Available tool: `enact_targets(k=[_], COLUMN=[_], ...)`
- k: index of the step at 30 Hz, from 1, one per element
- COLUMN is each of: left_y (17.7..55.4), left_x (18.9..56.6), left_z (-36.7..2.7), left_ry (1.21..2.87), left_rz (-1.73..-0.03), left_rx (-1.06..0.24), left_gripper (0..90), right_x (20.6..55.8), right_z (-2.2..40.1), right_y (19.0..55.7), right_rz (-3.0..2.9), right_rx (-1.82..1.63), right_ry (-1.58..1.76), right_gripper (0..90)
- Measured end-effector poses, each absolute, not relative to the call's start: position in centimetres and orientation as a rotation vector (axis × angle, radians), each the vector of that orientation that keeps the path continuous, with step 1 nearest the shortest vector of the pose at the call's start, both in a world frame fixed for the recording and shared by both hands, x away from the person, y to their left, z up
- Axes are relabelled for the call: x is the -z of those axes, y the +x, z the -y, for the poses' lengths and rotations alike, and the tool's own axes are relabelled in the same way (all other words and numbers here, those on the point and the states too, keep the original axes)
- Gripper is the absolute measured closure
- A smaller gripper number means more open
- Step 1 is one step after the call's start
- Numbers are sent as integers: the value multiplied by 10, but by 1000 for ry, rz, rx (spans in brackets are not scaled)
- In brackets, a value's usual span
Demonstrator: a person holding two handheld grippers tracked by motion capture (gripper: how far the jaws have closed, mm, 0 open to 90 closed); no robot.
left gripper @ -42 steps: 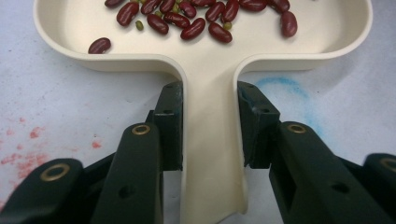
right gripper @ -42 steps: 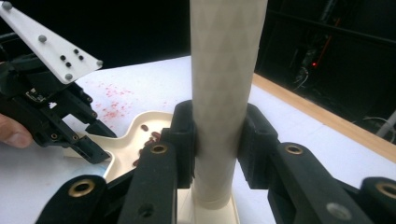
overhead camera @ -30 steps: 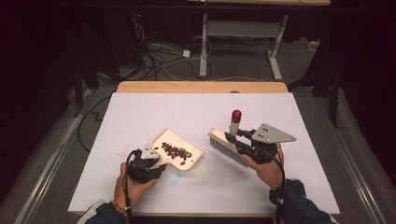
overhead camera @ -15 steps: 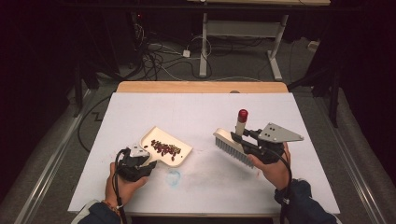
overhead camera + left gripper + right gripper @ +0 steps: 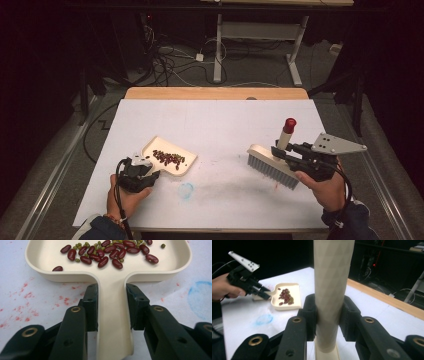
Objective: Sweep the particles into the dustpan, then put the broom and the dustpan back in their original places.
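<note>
**1 dustpan, 1 brush, 2 grippers**

The left gripper pinches the handle of the cream dustpan — beans piled inside, just ahead. The right gripper clamps the brush by its upright handle — well apart, on the white table.

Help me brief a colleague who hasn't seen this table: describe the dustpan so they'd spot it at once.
On the white table, look near the front left, where the left tool grips a handle. That handle belongs to the dustpan, a shallow cream tray. Unlike the brush held at the right, it carries a scatter of dark red beans with a few small green ones.
</note>
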State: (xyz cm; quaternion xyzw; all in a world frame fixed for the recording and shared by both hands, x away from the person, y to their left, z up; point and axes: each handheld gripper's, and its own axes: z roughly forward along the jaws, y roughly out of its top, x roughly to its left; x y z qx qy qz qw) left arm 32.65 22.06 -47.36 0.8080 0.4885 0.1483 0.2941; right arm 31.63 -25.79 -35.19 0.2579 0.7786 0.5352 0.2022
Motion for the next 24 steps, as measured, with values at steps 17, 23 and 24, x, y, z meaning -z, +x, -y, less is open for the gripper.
enact_targets(k=[17,23,24], left_y=[329,331,331], left_x=[477,479,480], left_z=[-225,-217,-217], left_ry=[2114,2101,2091], left_rz=[-1406,-1454,-1459], left_rx=[-420,-426,-423], left_gripper=[639,637,636], right_x=[360,370,372], right_z=[275,273,273], right_y=[332,355,360], right_rz=[-2454,-2525,-2530], right_rx=[-1423,-1326,-1326], right_ry=[844,871,884], right_gripper=[707,706,706])
